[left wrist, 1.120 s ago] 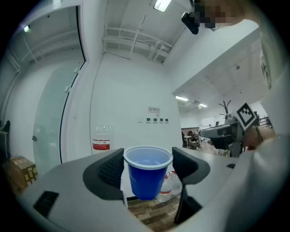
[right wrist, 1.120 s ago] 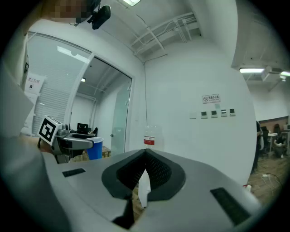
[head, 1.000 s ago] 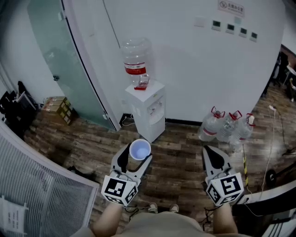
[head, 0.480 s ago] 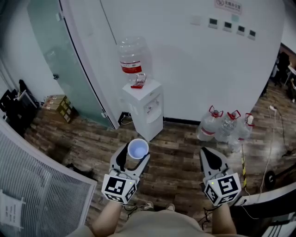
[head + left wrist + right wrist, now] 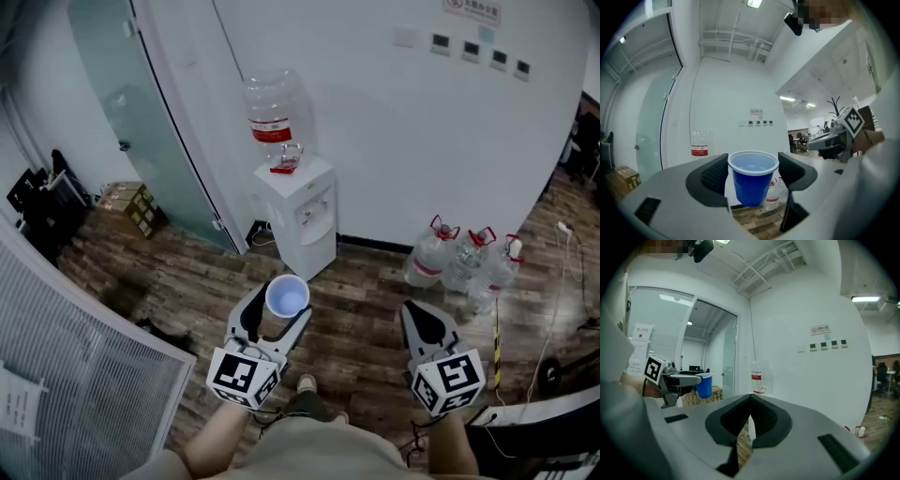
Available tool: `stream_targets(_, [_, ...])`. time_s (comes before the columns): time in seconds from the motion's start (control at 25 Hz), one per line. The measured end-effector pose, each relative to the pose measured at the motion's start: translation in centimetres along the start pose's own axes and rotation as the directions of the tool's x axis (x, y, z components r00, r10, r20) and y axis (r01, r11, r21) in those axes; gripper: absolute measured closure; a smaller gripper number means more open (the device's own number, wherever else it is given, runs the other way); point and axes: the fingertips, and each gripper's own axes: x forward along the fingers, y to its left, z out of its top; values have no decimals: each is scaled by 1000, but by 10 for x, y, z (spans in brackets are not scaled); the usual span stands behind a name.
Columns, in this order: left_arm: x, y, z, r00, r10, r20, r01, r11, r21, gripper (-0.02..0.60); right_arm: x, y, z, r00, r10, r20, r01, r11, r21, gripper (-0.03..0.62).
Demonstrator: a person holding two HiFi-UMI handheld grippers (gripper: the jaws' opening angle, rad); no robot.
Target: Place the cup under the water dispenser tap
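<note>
Left gripper (image 5: 275, 321): jaws wide apart, ribbed dark pads pressed on the cup's sides.
Cup (image 5: 286, 296): blue plastic, tapered, thin rolled rim, upright; well apart from the dispenser.
Water dispenser (image 5: 314, 246): white boxy cabinet with a clear bottle (image 5: 272, 112) on top, at 12 o'clock from the cup.
Right gripper (image 5: 419, 317): pads closed together, holding nothing.
Progress: cup is in hand; the approach and placing remain.

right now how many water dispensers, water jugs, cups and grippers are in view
water dispenser: 1
water jugs: 4, one mounted, three spare
blue cup: 1
hand-held grippers: 2, left and right
total: 8
</note>
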Motion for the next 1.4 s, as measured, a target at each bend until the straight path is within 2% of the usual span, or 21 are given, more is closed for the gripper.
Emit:
stream_targets(0.16, [15,9,-3,999,47,-4,-47,998,31,244,13,-9,-1,1000,12,-5,-12,1000,-10,588])
stream_targets(0.44, [53,13,-14,1000,-14,20,14,1000,-5,244,47,-26,-11,999,14,-31,-15,1000,-27,588])
stream_targets(0.68, [96,36,-30,1000,-26,12,26,999,-31,243,97,-44,-17,998,33,-45,-33,999,-16,588])
stream_targets(1.04, [177,105,-50,999,-43,-23,42,999,-34,242,206,-78,-9,997,39,-70,-39,999,-1,588])
stream_targets(1.4, [274,187,-80,996,-74,-43,72,997,-37,242,334,-123,-7,995,11,-101,-9,1000,14,588])
